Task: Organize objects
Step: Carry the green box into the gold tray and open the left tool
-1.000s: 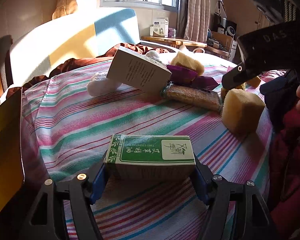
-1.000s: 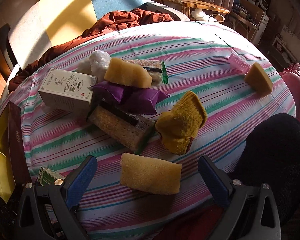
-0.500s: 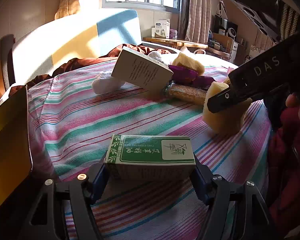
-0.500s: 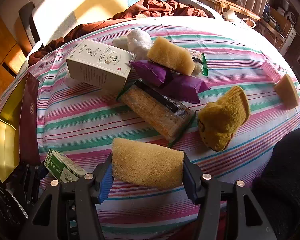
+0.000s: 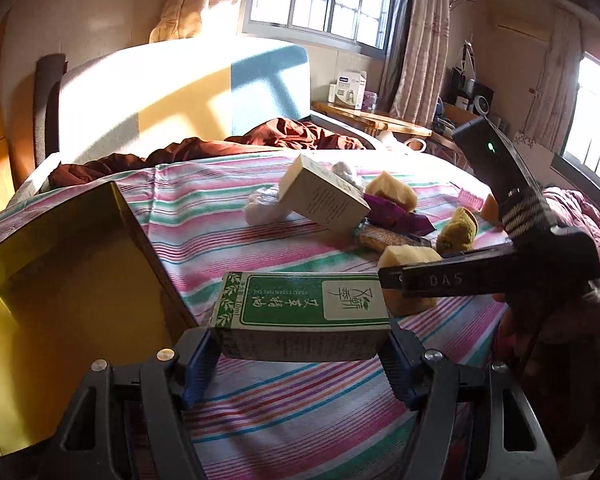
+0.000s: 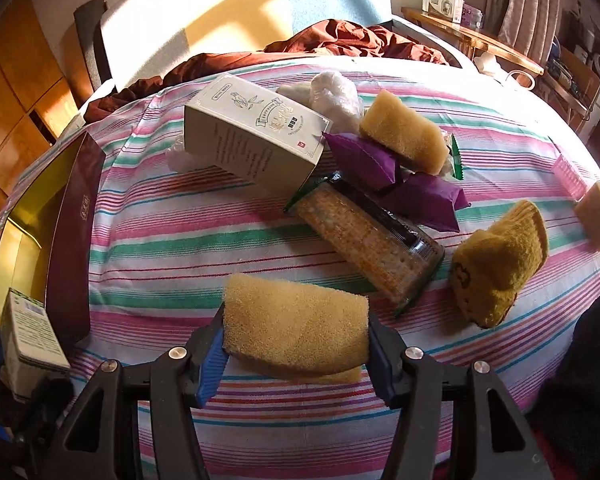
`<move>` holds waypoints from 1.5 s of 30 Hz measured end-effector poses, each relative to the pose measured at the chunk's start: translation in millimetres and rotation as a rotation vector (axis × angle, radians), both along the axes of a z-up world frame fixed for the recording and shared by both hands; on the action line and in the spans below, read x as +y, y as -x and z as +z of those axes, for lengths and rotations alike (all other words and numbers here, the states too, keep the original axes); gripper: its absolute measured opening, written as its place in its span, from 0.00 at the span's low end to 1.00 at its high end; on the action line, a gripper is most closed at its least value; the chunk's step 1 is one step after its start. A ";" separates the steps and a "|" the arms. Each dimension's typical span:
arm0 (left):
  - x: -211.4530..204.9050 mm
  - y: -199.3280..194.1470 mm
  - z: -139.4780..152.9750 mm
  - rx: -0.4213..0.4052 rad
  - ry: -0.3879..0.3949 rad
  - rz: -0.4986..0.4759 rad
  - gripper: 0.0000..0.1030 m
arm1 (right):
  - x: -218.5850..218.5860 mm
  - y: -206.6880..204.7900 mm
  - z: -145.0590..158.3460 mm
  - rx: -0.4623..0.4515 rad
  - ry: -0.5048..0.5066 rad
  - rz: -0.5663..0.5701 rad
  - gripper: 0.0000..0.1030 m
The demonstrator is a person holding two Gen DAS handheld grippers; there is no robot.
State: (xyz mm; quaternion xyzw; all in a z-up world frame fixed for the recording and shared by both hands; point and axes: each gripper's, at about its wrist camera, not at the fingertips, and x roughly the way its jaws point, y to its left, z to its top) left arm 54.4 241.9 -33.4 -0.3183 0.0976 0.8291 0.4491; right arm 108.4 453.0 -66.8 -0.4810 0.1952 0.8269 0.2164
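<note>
The left gripper (image 5: 304, 354) has its jaws about half open and closed on the ends of a small green-and-white cardboard carton (image 5: 304, 312), lifted clear of the striped pink, green and white bedsheet (image 5: 228, 248). It hangs just right of the open gold-lined gift box with a maroon outer wall (image 5: 72, 280) at the bed's near left edge, which looks like the place things are being gathered into. The carton is light and stiff, but thin card will dent, so a hold across its short ends with modest pressure suits it.

The right gripper (image 6: 296, 354) has its jaws partly closed on a tan rectangular sponge block (image 6: 296, 332), the blue pads (image 6: 212, 356) pressing its two ends. The sponge is very light, soft and grippy; it bulges slightly under the squeeze, so it could spring or twist out if held only at a corner. A mid-body hold, as here, seems sound.

Farther away on the bed lies the unsorted heap: a pale grey printed carton (image 6: 252, 136) propped at a tilt, a clear-wrapped cracker pack (image 6: 372, 240), crinkly purple foil packets (image 6: 396, 176), a second tan sponge (image 6: 404, 136) lying on them, and a mustard knitted sock (image 6: 500, 260) to the right. The cracker pack is brittle inside and slick outside, and probably wants a gentle hold across its width.
</note>
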 end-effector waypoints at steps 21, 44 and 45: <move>-145.8 225.0 -10.4 -0.172 0.186 0.607 0.70 | -3.0 5.8 -1.4 -0.010 -0.036 0.015 0.58; -174.8 196.1 17.4 -0.126 0.109 0.675 1.00 | -6.6 7.7 -2.7 -0.027 -0.078 0.030 0.58; -177.2 185.7 19.1 -0.118 0.098 0.672 1.00 | -7.6 8.1 -3.1 -0.028 -0.081 0.031 0.58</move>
